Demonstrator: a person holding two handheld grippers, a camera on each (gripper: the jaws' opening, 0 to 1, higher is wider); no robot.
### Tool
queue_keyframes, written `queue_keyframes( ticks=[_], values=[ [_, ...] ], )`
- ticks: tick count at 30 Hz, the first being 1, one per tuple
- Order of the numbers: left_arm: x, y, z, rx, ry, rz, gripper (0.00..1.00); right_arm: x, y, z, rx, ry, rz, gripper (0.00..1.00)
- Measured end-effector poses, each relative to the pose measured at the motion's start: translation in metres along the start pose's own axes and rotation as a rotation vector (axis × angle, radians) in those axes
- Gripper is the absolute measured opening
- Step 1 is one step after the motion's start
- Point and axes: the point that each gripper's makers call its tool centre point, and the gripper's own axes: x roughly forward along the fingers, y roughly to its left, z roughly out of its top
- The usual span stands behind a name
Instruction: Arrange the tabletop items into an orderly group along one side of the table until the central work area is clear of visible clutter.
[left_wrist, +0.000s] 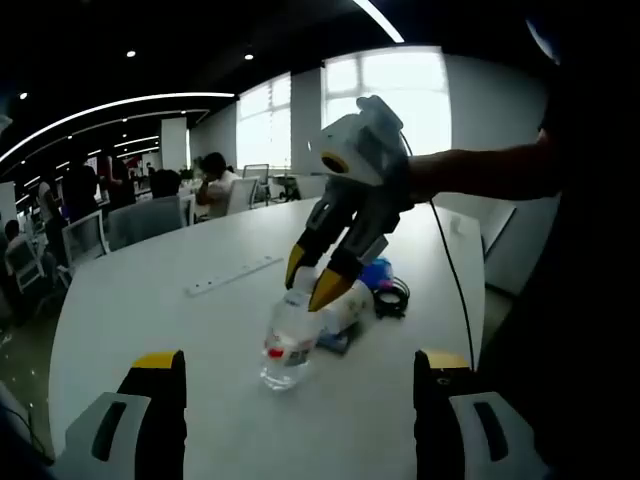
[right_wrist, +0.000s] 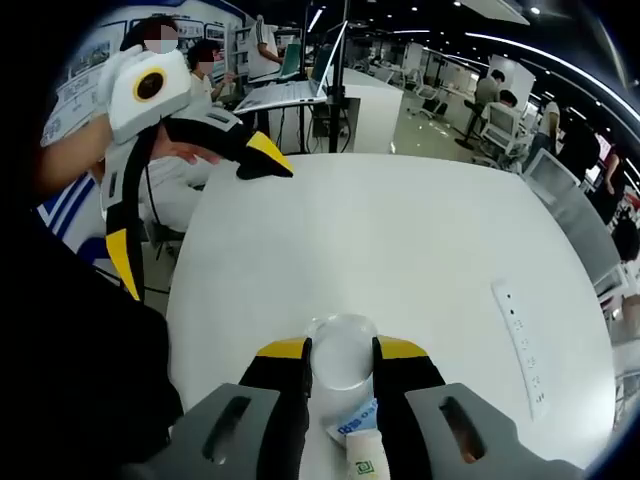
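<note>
A clear plastic water bottle (left_wrist: 288, 348) with a red and white label stands on the white table (left_wrist: 150, 310). My right gripper (left_wrist: 311, 286) comes down from the upper right and is shut on the bottle's top. In the right gripper view the bottle (right_wrist: 340, 372) sits between the yellow-tipped jaws of my right gripper (right_wrist: 341, 350). My left gripper (left_wrist: 300, 362) stands open near the table's edge, short of the bottle, with nothing between its jaws. It also hangs open over the table's corner as the left gripper (right_wrist: 205, 230) in the right gripper view.
Behind the bottle lie a white tube (left_wrist: 350, 308), a blue item (left_wrist: 377, 272) and a coiled black cable (left_wrist: 391, 297). A white power strip (left_wrist: 235, 275) lies further in. Below the bottle are a tube (right_wrist: 365, 462) and a blue packet (right_wrist: 355, 420). Chairs and seated people are beyond.
</note>
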Motion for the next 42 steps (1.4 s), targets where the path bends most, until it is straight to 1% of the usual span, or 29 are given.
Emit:
queue_keyframes(
  ticks=[2,6,11,17,18,21,26,28,31,32,34,35,36,40,41,42],
  values=[
    [-0.001,0.000,0.000,-0.003,0.003,0.003,0.93,0.003,-0.002,0.004,0.007,-0.007,0.005,0.18],
    [-0.001,-0.001,0.001,-0.010,0.002,0.006,0.92,0.005,-0.001,0.009,0.013,-0.019,0.010,0.19],
    [-0.001,0.000,0.002,-0.012,-0.001,0.004,0.92,0.011,-0.004,0.016,0.041,-0.032,0.018,0.19],
    [-0.001,0.000,0.004,-0.013,-0.001,0.008,0.92,0.018,-0.006,0.024,0.037,-0.040,0.027,0.19],
    [-0.002,0.001,0.005,-0.015,-0.003,0.009,0.92,0.018,-0.004,0.024,0.036,-0.040,0.027,0.19],
    [-0.003,0.000,0.007,-0.019,-0.004,0.013,0.92,0.021,-0.007,0.025,0.031,-0.039,0.016,0.19],
    [-0.005,-0.003,0.011,-0.018,-0.005,0.017,0.92,0.023,-0.009,0.024,0.037,-0.039,0.025,0.20],
    [-0.006,-0.003,0.011,-0.017,-0.003,0.016,0.92,0.025,-0.008,0.021,0.024,-0.027,0.015,0.20],
    [-0.006,-0.001,0.009,-0.017,-0.001,0.013,0.92,0.024,-0.008,0.023,0.015,-0.034,-0.003,0.21],
    [-0.006,0.000,0.009,-0.016,-0.001,0.012,0.92,0.023,-0.010,0.023,0.005,-0.038,-0.015,0.22],
    [-0.005,0.000,0.010,-0.018,-0.002,0.010,0.92,0.019,-0.012,0.025,0.019,-0.057,-0.039,0.29],
    [-0.005,-0.001,0.010,-0.018,-0.003,0.009,0.92,0.017,-0.013,0.029,0.042,-0.085,-0.047,0.33],
    [-0.005,-0.001,0.011,-0.017,-0.004,0.008,0.92,0.014,-0.014,0.030,0.060,-0.099,-0.051,0.37],
    [-0.002,-0.003,0.013,-0.016,-0.007,0.001,0.91,0.006,-0.019,0.028,0.111,-0.124,-0.073,0.45],
    [-0.002,-0.002,0.014,-0.016,-0.009,0.000,0.91,0.002,-0.022,0.026,0.135,-0.130,-0.085,0.46],
    [-0.001,-0.002,0.014,-0.017,-0.011,-0.002,0.91,-0.001,-0.022,0.026,0.149,-0.143,-0.091,0.50]
  ],
)
